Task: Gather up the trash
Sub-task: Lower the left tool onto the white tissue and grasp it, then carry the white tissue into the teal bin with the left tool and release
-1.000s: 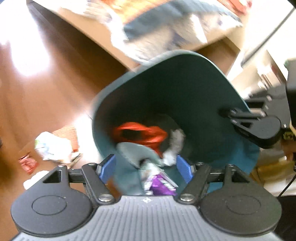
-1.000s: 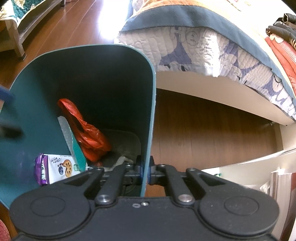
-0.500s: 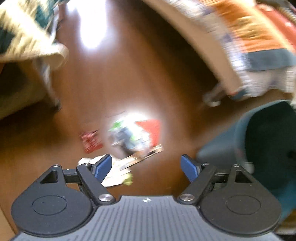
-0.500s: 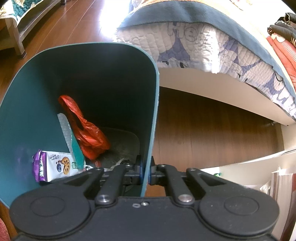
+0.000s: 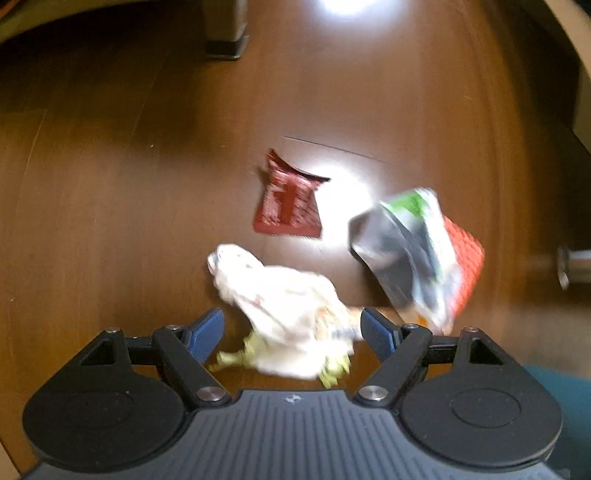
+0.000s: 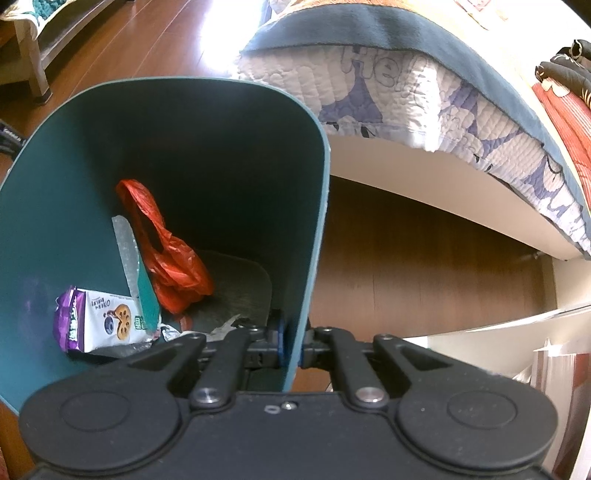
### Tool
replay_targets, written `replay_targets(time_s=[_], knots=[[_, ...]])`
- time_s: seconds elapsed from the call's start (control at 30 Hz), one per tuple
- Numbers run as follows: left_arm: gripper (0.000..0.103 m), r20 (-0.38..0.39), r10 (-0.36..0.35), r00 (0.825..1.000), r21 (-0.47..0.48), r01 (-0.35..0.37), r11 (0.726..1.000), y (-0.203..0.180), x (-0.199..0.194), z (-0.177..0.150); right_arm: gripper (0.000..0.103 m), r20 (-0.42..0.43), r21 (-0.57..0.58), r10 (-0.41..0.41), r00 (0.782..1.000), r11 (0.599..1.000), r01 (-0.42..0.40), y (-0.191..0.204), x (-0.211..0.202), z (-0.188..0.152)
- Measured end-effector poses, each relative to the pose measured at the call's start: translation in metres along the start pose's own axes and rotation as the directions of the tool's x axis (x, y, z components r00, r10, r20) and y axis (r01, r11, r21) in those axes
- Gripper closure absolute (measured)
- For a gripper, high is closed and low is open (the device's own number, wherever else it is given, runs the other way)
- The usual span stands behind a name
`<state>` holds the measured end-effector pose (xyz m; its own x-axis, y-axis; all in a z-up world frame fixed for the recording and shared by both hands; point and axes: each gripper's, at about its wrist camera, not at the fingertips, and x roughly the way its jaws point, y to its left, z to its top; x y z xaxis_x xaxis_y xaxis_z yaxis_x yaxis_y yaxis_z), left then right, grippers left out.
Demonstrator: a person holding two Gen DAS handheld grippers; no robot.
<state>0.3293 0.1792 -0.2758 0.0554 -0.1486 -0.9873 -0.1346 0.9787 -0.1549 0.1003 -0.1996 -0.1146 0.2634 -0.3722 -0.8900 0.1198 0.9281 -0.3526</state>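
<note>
In the left wrist view my left gripper [image 5: 291, 334] hangs open over the wooden floor, pointing down. A crumpled white wrapper [image 5: 284, 306] lies between its blue pads [image 5: 207, 332], which stand apart from it. A dark red packet [image 5: 288, 203] and a grey, green and orange bag [image 5: 417, 258] lie just beyond. In the right wrist view my right gripper [image 6: 291, 343] is shut on the near wall of the teal bin [image 6: 310, 236]. Inside the bin lie a red plastic bag [image 6: 166, 251] and a purple and white biscuit packet [image 6: 96, 317].
A furniture leg [image 5: 225, 33] stands on the floor far beyond the trash. A bed with a quilted cover [image 6: 424, 96] runs along the right of the bin, with bare floor [image 6: 424, 266] under its edge. Papers [image 6: 554, 362] sit at the lower right.
My left gripper has swung away from the bin, rolled and dropped to the floor trash, now straddling the white wrapper. The right gripper and the bin have stayed put.
</note>
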Motion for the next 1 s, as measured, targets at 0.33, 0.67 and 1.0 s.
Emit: replay_targets(time_s=[0.33, 0.67, 1.0], knots=[[0.028, -0.03, 0.06, 0.998, -0.051, -0.062, 0.997, 0.007, 0.043, 0.014, 0.096, 0.003, -0.012, -0.013, 1.0, 1.0, 0.013, 0.001, 0.001, -0.001], [0.077, 0.0, 0.069, 0.998, 0.026, -0.069, 0.997, -0.01, 0.02, 0.004, 0.096, -0.004, -0.001, -0.01, 1.0, 1.0, 0.01, -0.001, 0.004, -0.001], [0.079, 0.096, -0.017, 0.995, 0.192, -0.001, 0.981, -0.028, -0.068, -0.016, 0.097, 0.011, 0.006, 0.0, 1.0, 1.0, 0.0, -0.002, 0.002, -0.001]])
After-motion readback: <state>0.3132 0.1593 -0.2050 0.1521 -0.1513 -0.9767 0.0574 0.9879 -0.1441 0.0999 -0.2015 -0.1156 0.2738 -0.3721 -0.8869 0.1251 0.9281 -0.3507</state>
